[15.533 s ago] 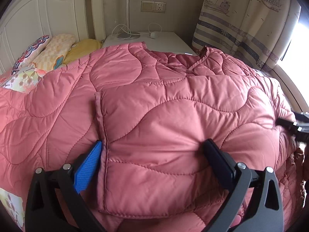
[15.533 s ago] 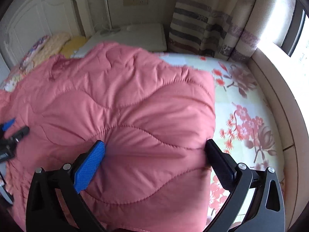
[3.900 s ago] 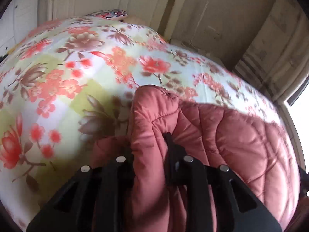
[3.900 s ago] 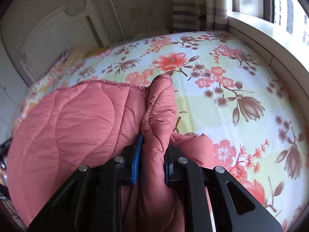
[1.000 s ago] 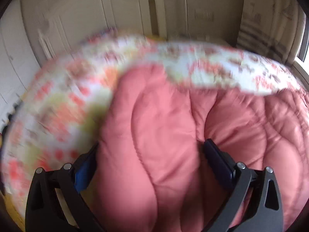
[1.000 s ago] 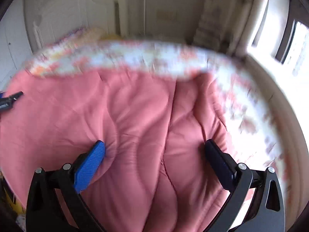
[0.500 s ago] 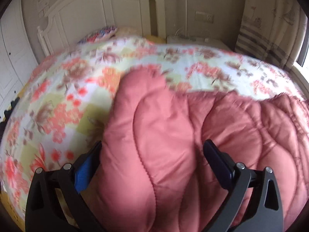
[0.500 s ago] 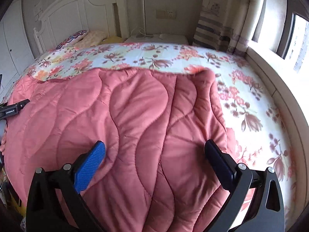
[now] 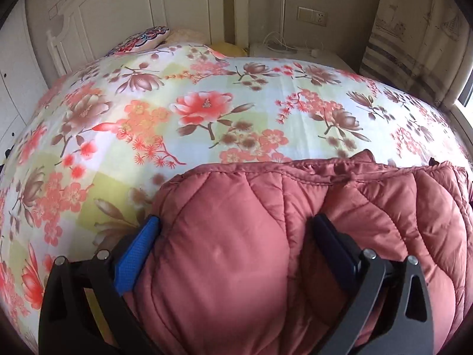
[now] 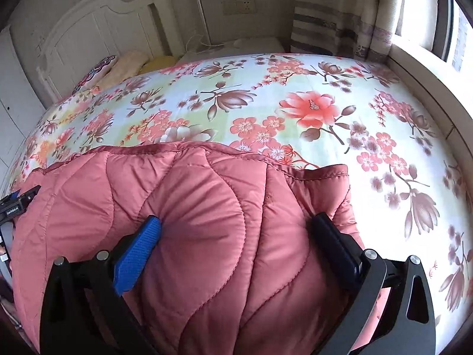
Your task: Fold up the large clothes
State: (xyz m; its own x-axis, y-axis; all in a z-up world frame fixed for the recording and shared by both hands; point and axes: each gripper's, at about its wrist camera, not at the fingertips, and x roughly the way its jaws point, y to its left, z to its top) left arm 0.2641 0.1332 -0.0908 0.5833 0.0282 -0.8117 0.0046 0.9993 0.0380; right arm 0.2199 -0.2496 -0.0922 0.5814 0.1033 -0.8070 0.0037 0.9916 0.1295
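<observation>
A pink quilted padded coat point(image 9: 295, 251) lies folded at the near edge of a bed with a floral sheet point(image 9: 192, 112). My left gripper point(image 9: 236, 236) is open, its blue and black fingers pressed down on either side of the coat's left end. In the right wrist view the same coat point(image 10: 207, 207) fills the lower half, and my right gripper point(image 10: 236, 233) is open, with its fingers resting wide apart on the coat's right end. The left gripper's tip point(image 10: 17, 204) shows at the far left edge. The coat's folded top edge runs straight across.
A white headboard point(image 9: 118, 14) and several pillows point(image 9: 142, 38) stand at the far end of the bed. A white nightstand point(image 9: 295, 53) with cables sits beside them. Striped curtains point(image 10: 334, 20) and a window ledge point(image 10: 428, 68) run along the right.
Both grippers, shut on coat folds 3.9 s ago, now stand open. Over the last second the coat has come to lie lower and flatter, its edge nearer, with more floral sheet showing.
</observation>
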